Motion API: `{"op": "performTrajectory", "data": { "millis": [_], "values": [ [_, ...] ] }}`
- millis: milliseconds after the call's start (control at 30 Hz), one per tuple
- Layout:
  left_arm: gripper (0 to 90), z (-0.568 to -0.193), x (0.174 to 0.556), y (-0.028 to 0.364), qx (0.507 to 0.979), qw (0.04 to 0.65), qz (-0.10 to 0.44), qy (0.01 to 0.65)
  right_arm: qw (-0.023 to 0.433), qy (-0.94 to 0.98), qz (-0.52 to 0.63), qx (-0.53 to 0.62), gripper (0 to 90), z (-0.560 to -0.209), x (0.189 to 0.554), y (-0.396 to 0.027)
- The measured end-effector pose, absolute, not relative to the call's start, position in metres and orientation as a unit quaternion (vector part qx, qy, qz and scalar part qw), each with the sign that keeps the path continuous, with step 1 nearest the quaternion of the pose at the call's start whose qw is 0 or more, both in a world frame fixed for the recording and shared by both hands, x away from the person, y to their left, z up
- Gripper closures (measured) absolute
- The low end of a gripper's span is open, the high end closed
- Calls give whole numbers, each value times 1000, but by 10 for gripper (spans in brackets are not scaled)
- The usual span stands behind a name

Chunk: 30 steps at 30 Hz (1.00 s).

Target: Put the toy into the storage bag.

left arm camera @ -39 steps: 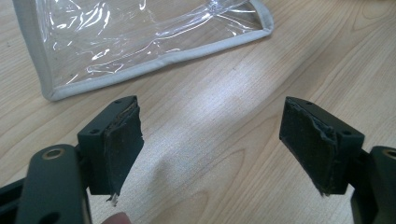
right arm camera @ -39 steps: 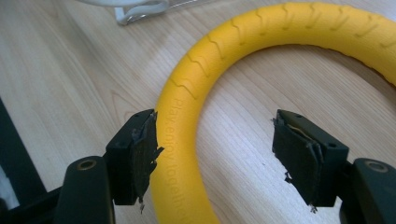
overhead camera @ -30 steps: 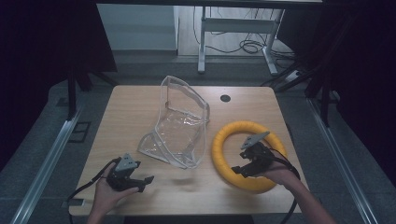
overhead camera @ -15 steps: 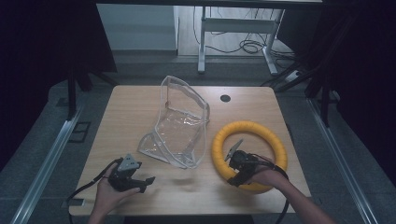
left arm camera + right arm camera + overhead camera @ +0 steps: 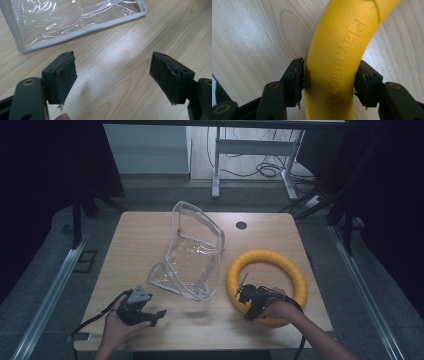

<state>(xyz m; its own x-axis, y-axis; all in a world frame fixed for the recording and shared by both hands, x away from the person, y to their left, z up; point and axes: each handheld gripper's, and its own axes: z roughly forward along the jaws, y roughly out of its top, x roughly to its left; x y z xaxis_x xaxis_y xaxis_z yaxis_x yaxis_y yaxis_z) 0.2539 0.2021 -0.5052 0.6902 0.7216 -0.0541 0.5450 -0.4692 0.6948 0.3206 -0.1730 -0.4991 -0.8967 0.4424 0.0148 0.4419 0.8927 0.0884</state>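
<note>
The yellow ring (image 5: 266,287) lies flat on the wooden table (image 5: 150,235), right of the clear plastic pouch (image 5: 192,257). My right gripper (image 5: 329,82) has just been closing – its pads now press both sides of the ring's near arc (embossed lettering faces up). My left gripper (image 5: 113,78) rests spread wide, holding nothing, just short of the pouch's edge.
</note>
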Motion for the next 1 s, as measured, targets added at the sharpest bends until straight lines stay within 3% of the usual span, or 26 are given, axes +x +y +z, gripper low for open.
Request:
{"op": "performTrajectory", "data": {
  "millis": [300,567,1000],
  "values": [
    [213,-503,253,202,847,361,124,371,-13,972,33,232,503,-499,326,-172],
    [214,-504,254,202,846,360,124,372,-46,960,117,251,508,-473,334,-194],
    [215,-503,253,202,845,361,127,372,-31,939,198,281,513,-436,339,-217]
  ]
}}
